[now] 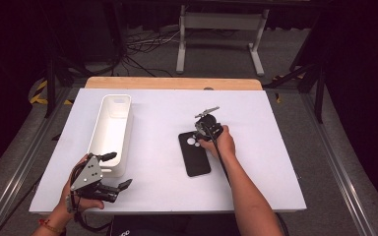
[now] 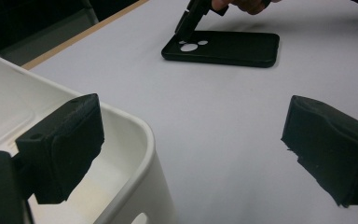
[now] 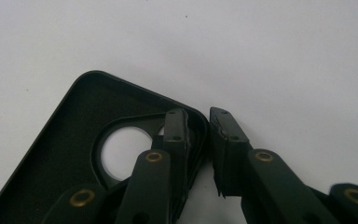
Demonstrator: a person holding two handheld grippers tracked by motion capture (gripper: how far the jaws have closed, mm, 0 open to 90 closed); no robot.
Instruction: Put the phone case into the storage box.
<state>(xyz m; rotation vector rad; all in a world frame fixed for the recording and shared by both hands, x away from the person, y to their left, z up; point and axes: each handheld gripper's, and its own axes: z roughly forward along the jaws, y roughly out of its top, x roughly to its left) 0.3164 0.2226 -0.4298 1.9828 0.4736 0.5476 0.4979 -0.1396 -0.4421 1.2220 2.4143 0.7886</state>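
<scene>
The case point(image 1: 195, 154) is laid flat right of the bin point(image 1: 110, 132), its long axis running near to far, cutouts at the far end. Its far corner rim appears pinched between the nearly closed right gripper point(image 3: 198, 123); contact is partly hidden. The left gripper point(image 1: 115, 171) is held wide apart, empty, beside the bin's near end.

Bin point(image 1: 109, 132) left of phone case point(image 1: 194, 154) on table point(image 1: 256, 167)
</scene>
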